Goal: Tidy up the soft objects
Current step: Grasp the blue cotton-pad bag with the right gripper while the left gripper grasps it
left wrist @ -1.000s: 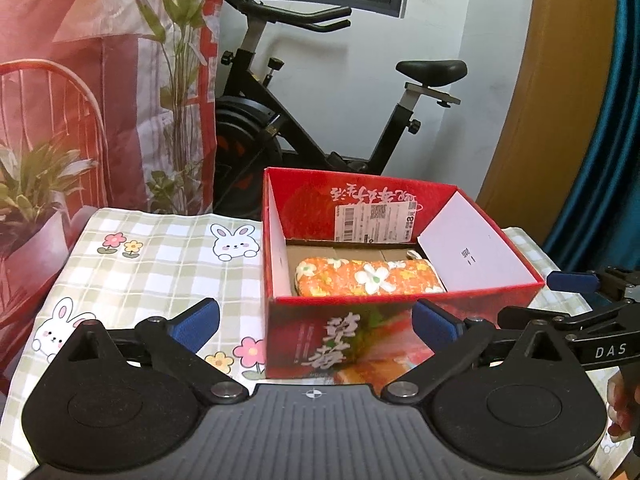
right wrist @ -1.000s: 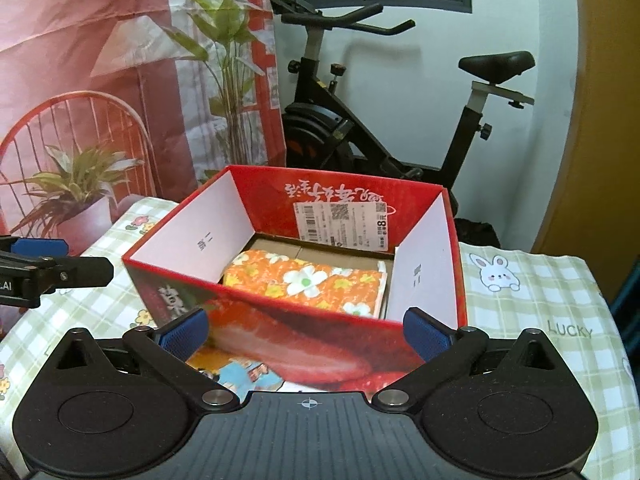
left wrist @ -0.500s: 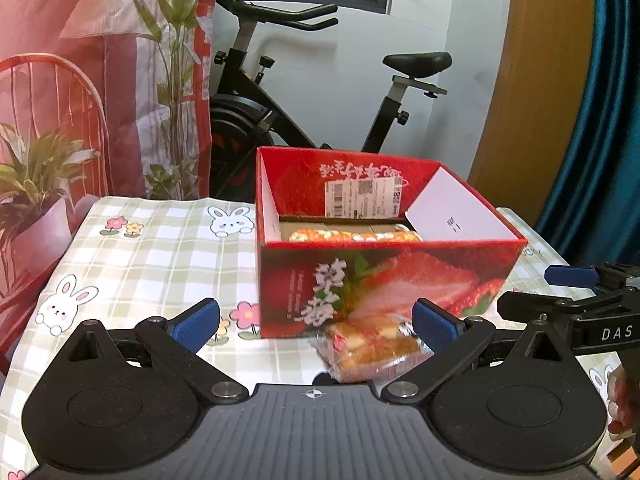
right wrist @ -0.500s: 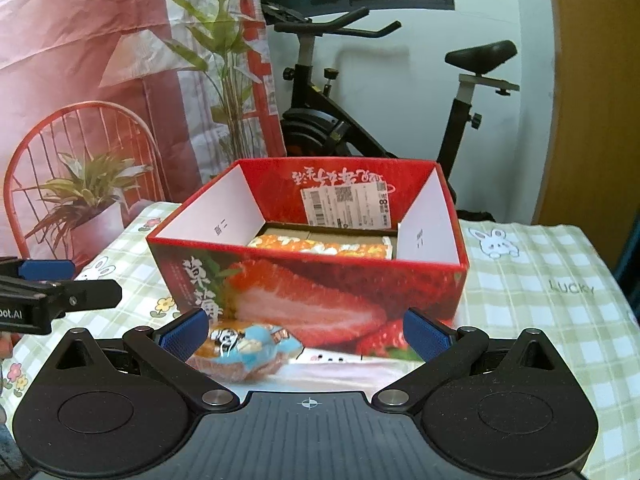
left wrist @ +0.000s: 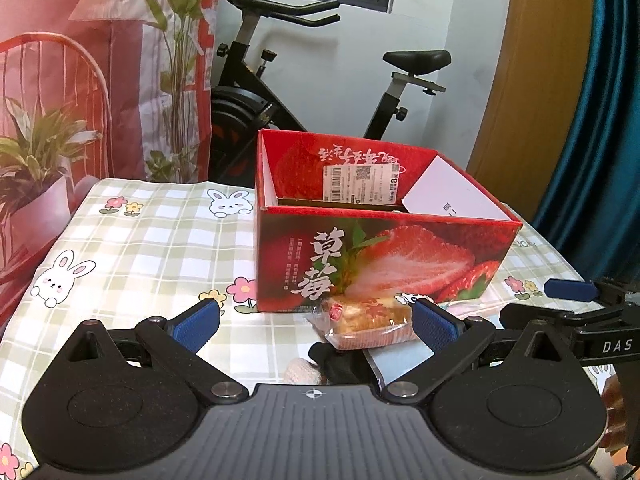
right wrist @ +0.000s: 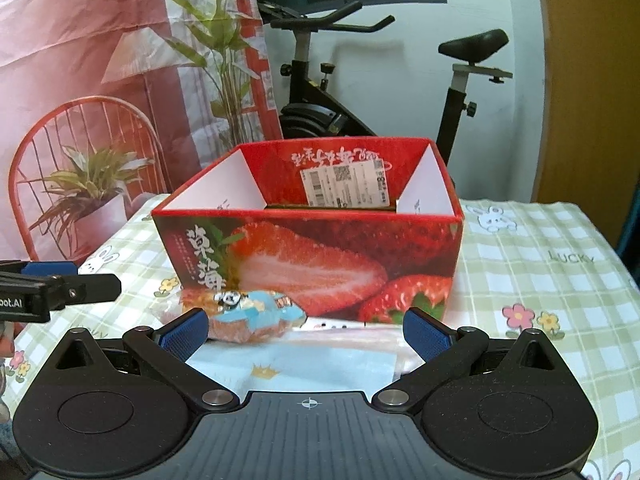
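Observation:
A red strawberry-print box (left wrist: 380,248) (right wrist: 312,256) stands open on the checked tablecloth; from this low angle its floor is hidden. A wrapped cake packet (left wrist: 368,320) (right wrist: 248,312) lies against the box's front. In the right wrist view a flat clear bag with a pale blue insert (right wrist: 296,364) lies nearer to me. My left gripper (left wrist: 316,322) (right wrist: 68,276) is open, with the packet just beyond its right finger. My right gripper (right wrist: 306,330) (left wrist: 560,302) is also open and holds nothing. A small black and cream soft thing (left wrist: 340,360) is partly hidden behind the left gripper body.
The tablecloth (left wrist: 140,248) has rabbit and flower prints and extends left of the box. An exercise bike (left wrist: 280,92) stands behind the table. A potted plant (right wrist: 88,184) and a red wire chair are at the back left, and a blue curtain hangs at the right.
Both grippers have dropped and drawn back from above the box to table height. The orange flowered item inside the box is now out of sight, and the packets in front have come into view.

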Demonstrator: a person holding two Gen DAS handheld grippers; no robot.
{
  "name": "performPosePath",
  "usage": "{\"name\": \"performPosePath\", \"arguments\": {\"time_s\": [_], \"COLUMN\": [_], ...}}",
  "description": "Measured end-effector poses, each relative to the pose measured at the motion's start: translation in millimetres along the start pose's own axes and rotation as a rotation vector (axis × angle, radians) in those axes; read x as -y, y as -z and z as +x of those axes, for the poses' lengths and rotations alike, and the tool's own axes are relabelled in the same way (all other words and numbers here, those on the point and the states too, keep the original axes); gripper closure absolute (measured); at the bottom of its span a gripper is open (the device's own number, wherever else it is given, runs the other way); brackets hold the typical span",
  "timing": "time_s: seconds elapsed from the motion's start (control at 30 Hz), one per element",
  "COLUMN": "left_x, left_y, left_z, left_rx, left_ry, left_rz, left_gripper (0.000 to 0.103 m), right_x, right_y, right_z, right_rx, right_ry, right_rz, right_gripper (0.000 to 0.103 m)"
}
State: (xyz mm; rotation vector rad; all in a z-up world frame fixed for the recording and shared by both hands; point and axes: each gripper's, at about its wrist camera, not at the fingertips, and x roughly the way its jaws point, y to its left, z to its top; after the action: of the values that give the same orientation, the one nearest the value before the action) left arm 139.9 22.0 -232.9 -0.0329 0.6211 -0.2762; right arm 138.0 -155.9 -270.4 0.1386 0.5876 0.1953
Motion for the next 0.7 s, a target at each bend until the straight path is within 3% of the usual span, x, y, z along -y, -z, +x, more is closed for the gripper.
{"name": "performPosePath", "arguments": {"time_s": [0.43,0.7], "left_x": [-2,3], "left_y": [15,27], "left_z": [-8,-3], "left_rx": [-0.022,-0.072], "left_ry": [0.011,0.093], "left_rz": [-0.009,-0.021], "left_gripper": [0.003,0.015], "right_x": [12,3], "right_y": [22,32], "right_z": [-4,-5], "right_rx": [-0.038,-0.086], "right_ry": [0.020,0.029], "right_rz": [0.049,-0.008], "right_gripper": [0.000,0.000]}}
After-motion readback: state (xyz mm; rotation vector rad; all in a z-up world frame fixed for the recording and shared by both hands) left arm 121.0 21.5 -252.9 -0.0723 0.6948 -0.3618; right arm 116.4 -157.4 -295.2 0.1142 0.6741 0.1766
